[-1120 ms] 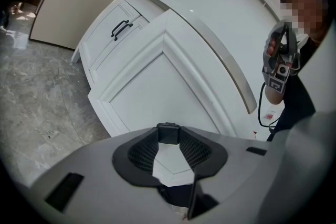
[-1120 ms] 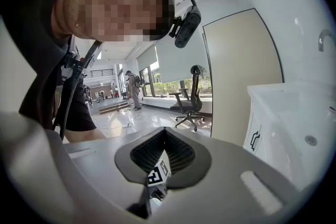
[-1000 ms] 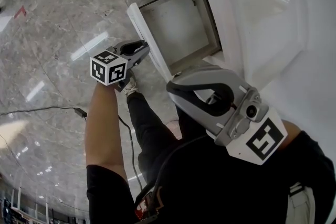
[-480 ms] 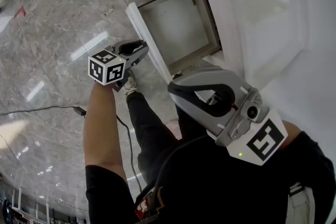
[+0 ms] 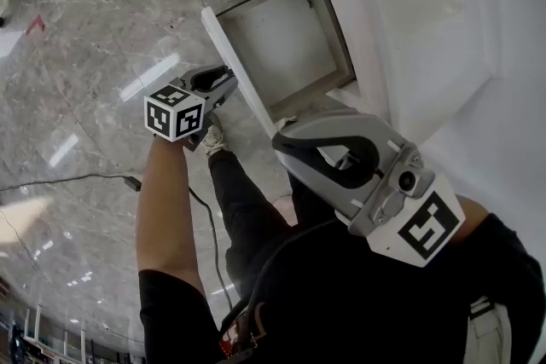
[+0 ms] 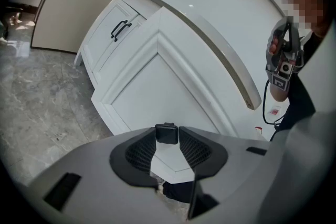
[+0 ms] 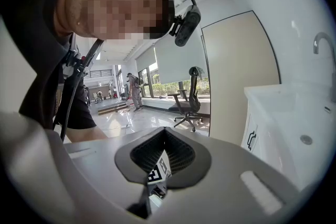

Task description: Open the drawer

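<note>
Seen from the head view, the drawer [image 5: 290, 38] stood pulled out of the white cabinet [image 5: 409, 30]. Its bare inside faced the camera and its front panel reached out over the marble floor [image 5: 85, 55]. The left gripper [image 5: 230, 81] met the outer face of that panel, with the person's forearm stretched out behind it. The right gripper [image 5: 280, 141] hung nearer the camera and overlapped the drawer's near corner in the picture. A thin cable [image 5: 85, 176] ran across the floor at the left.

In the left gripper view, the jaws pinched a small black handle [image 6: 167, 134] at their tips. The drawer's white framed front filled the space behind it. Further left stood a neighbouring cabinet door [image 6: 102, 42] with a black handle of its own.

In the right gripper view, the jaws seemed pressed together at the tips with nothing between them, though the angle was poor. Lower down, a marker cube [image 7: 156, 173] showed through the gap. Beyond stood an office chair [image 7: 189, 99] on a glossy floor, and a white counter [image 7: 283, 107] at the right.
</note>
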The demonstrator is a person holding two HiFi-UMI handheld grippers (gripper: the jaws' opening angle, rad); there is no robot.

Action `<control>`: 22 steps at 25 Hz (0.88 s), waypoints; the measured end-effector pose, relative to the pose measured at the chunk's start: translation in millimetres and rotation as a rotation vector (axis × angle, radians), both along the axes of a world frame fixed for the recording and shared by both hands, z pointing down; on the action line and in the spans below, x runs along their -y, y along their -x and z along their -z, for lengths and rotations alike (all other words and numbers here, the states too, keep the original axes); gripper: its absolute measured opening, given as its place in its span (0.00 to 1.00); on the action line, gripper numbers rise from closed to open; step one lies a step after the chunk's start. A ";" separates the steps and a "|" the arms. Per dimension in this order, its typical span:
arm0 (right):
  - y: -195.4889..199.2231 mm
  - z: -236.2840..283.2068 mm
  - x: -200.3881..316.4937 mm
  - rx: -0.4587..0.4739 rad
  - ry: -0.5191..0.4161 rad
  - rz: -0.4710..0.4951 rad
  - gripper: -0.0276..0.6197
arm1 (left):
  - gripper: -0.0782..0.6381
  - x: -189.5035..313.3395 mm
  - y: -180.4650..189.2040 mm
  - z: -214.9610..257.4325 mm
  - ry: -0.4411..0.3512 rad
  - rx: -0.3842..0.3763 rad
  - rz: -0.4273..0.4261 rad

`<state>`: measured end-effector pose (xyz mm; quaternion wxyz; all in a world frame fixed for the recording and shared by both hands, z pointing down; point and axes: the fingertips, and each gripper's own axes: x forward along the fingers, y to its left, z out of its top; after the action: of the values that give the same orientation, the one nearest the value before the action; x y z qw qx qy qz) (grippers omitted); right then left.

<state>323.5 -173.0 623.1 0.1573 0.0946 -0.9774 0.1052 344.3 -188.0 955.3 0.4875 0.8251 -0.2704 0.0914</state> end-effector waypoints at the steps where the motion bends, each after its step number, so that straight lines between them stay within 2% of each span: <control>1: -0.3 2.9 -0.4 0.003 -0.003 -0.001 0.04 | 0.28 -0.6 2.0 1.7 -0.002 0.017 0.012; 6: -8.7 29.1 1.9 0.014 -0.031 -0.017 0.04 | 0.29 -4.8 21.8 28.8 -0.029 0.070 0.073; 11: -26.2 67.8 9.8 0.029 -0.058 -0.057 0.04 | 0.29 -7.2 37.3 87.8 -0.083 0.099 0.120; 16: -48.9 116.0 25.2 0.040 -0.097 -0.111 0.04 | 0.29 7.3 58.8 175.9 -0.183 0.129 0.204; 22: -76.2 179.9 35.0 0.044 -0.159 -0.152 0.04 | 0.28 20.6 62.0 309.2 -0.355 0.126 0.267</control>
<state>399.7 -208.0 443.2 0.1194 0.1784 -0.9758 0.0409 282.3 -208.6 646.1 0.3247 0.8476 -0.4189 0.0282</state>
